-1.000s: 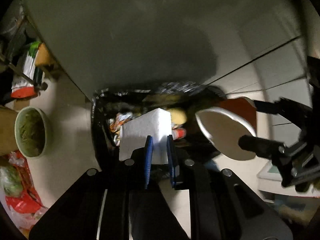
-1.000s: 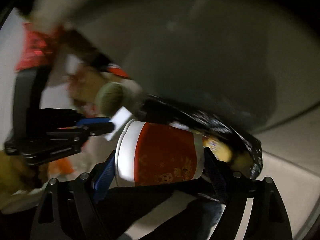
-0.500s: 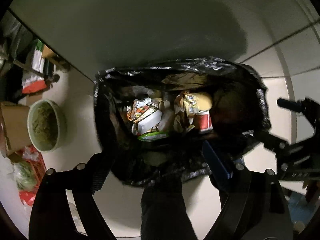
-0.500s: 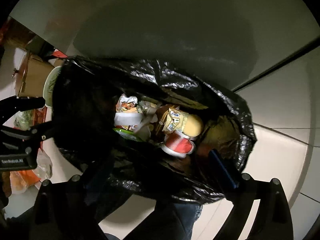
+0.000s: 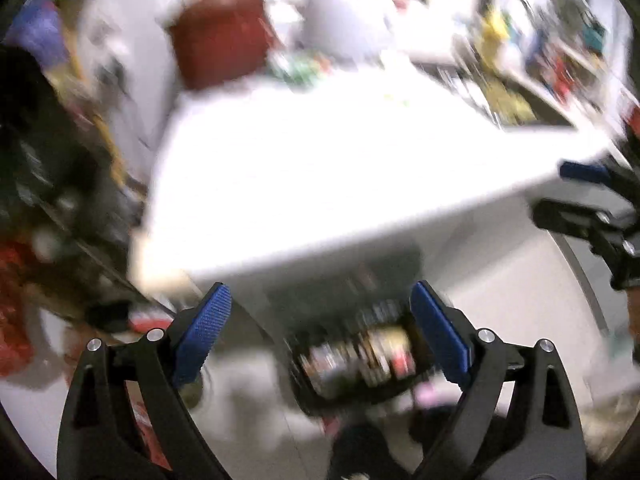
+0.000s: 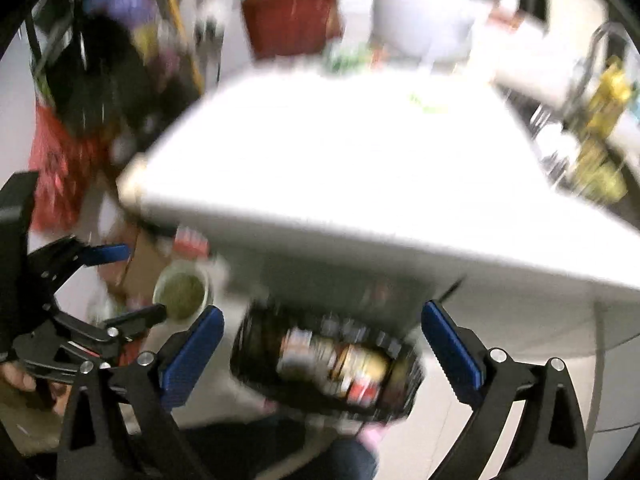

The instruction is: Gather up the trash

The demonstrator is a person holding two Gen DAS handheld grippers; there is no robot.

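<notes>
Left gripper (image 5: 320,330) & right gripper (image 6: 322,342), jaws just opened, spread, empty; trash bag (image 6: 326,364) sits lower centre; scan white table (image 6: 360,168) for leftovers, approach slower.

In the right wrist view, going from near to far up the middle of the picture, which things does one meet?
Right gripper, jaws open, nothing held → black trash bag with wrappers inside → white table → blurred red object and pale rounded object at the table's far end.
</notes>
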